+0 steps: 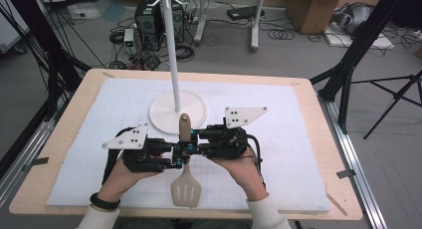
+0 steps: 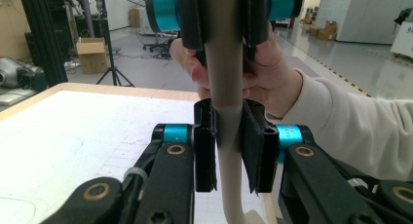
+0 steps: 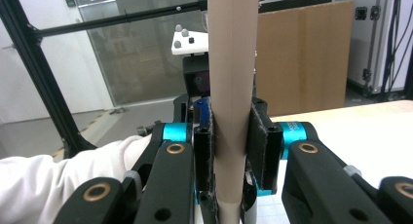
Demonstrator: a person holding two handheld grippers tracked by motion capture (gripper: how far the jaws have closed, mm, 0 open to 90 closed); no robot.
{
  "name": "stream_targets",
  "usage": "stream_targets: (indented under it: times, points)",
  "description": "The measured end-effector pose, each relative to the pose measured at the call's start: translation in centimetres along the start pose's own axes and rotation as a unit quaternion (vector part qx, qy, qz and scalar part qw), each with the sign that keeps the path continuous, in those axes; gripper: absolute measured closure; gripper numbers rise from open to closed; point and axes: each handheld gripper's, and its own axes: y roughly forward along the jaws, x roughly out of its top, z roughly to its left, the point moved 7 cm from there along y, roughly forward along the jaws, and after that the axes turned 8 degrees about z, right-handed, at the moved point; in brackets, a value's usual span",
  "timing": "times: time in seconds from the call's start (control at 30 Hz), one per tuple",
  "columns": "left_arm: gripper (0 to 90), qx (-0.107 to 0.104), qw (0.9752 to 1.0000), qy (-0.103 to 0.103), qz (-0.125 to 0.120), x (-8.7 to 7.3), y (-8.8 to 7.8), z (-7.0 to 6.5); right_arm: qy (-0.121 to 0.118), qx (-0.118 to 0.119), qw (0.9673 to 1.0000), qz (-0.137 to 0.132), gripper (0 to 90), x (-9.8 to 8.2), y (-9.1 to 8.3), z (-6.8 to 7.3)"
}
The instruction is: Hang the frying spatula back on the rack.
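A beige slotted spatula [image 1: 186, 189] lies lengthwise between my two grippers, its blade toward the person and its handle tip toward the white stand. My left gripper [image 1: 182, 161] is shut on the thin neck of the spatula [image 2: 223, 73], just above the blade. Farther up, my right gripper [image 1: 188, 138] is shut on the thick handle [image 3: 231, 48]. The two grippers face each other from either side, almost touching. In the left gripper view the right gripper [image 2: 224, 27] clamps the handle just beyond my own jaws.
A white hook stand, with round base [image 1: 162, 114] and tall pole [image 1: 173, 55], rises just behind the grippers at mid-table. A white mat [image 1: 278, 139] covers the wooden table [image 1: 69, 119]. Tripods, cables and boxes are on the floor beyond.
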Motion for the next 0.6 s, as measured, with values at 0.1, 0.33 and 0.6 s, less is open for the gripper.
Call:
stream_targets:
  times: [0.1, 0.33, 0.6]
  points:
    - [77.9, 0.013, 0.9999, 0.006, 0.008, -0.1, 0.0, 0.3, -0.015, -0.014, 0.9997, 0.01, 73.0, -0.1, 0.1, 0.1]
    - [78.0, 0.027, 0.9994, 0.013, 0.014, 0.0, 0.0, 1.0, -0.013, -0.063, 0.9979, 0.006, 41.2, -0.1, -0.8, -0.6]
    - [78.0, 0.073, 0.9971, 0.002, 0.02, 1.5, -1.3, 3.8, -0.031, -0.208, 0.9767, 0.044, 30.3, -2.9, -5.0, -1.8]
